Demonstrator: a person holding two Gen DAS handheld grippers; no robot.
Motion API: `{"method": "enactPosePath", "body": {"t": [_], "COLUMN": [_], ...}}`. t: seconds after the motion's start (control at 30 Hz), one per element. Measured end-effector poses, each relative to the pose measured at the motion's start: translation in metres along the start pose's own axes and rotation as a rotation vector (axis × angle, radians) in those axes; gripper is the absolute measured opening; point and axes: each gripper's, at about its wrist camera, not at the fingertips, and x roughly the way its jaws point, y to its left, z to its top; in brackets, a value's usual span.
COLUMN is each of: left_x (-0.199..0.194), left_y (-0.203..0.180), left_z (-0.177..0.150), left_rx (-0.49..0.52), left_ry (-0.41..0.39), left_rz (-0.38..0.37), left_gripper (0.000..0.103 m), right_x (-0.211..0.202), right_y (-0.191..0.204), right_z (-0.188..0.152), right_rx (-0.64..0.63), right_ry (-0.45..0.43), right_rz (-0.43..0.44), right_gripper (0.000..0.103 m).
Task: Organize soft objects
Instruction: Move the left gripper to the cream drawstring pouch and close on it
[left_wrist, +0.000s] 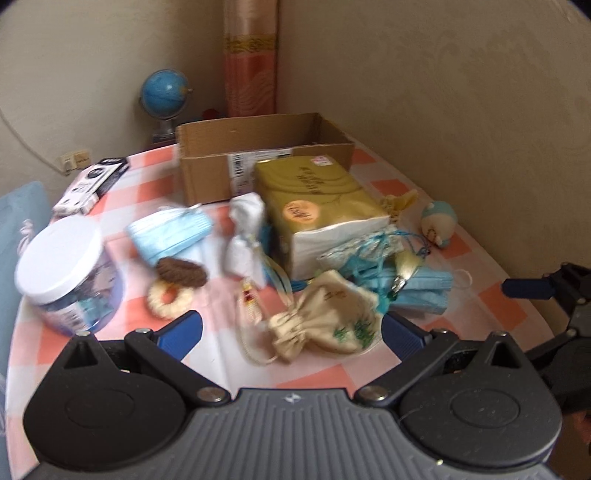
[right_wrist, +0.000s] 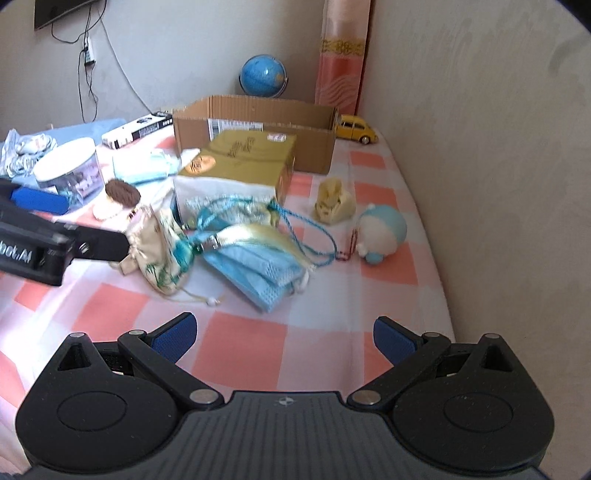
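Left gripper (left_wrist: 291, 334) spread wide, holding nothing, blue pads on either side of the cream drawstring pouch (left_wrist: 325, 319) but apart from it. Pouch lying on the checked tablecloth (left_wrist: 321, 373), its cord trailing toward 7 o'clock. At 1 o'clock from the pouch, a pile of blue face masks (left_wrist: 421, 291) under tangled blue cords and a pale tassel; hard to separate one from another. Straight ahead at 12 o'clock, a gold tissue pack (left_wrist: 321, 214), and behind it an open cardboard box (left_wrist: 258, 147), inside hidden by its near wall. At 10 o'clock, a brown knitted piece (left_wrist: 183, 271) on a cream ring (left_wrist: 170, 297), more masks (left_wrist: 170, 232), a white-lidded jar (left_wrist: 64, 266). White cloth (left_wrist: 245, 232) blurred, shape unclear. At 2 o'clock, a small blue-and-white plush (left_wrist: 439, 221).

Right gripper (right_wrist: 284, 338) also wide apart and empty, over bare tablecloth (right_wrist: 240, 354). Blue masks (right_wrist: 258, 273) at 12 o'clock, near but not touching. Pouch (right_wrist: 162, 247) at 11 o'clock, partly covered by the left gripper's dark finger. Plush (right_wrist: 382, 232) at 1 o'clock, yellowish cloth (right_wrist: 334, 201) just beside it. Yellow toy car (right_wrist: 356, 127) half hidden behind the box (right_wrist: 255, 133).
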Motion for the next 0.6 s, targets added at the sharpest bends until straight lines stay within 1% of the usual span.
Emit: {"method": "enactPosePath", "body": {"t": [0.1, 0.23, 0.37, 0.47, 0.53, 0.6], "left_x": [0.013, 0.029, 0.036, 0.035, 0.034, 0.034], "left_y": [-0.010, -0.020, -0.016, -0.004, 0.006, 0.015], "left_z": [0.006, 0.009, 0.004, -0.003, -0.008, -0.012], "left_rx": [0.032, 0.063, 0.076, 0.074, 0.061, 0.036], "left_ry": [0.002, 0.020, 0.046, 0.061, 0.076, 0.089], "left_rz": [-0.019, -0.021, 0.013, 0.050, 0.079, 0.091], "left_gripper": [0.102, 0.102, 0.102, 0.102, 0.102, 0.102], "right_x": [0.005, 0.011, 0.013, 0.017, 0.019, 0.021], "right_y": [-0.003, -0.004, -0.006, -0.004, -0.003, -0.002], "right_z": [0.000, 0.000, -0.001, -0.003, -0.003, -0.005], "right_rx": [0.012, 0.012, 0.008, -0.002, -0.008, -0.015], "right_ry": [0.009, 0.015, 0.023, 0.030, 0.037, 0.044], "right_rz": [0.014, 0.021, 0.036, 0.039, 0.043, 0.049], "right_gripper": [0.103, 0.103, 0.103, 0.103, 0.103, 0.103]}}
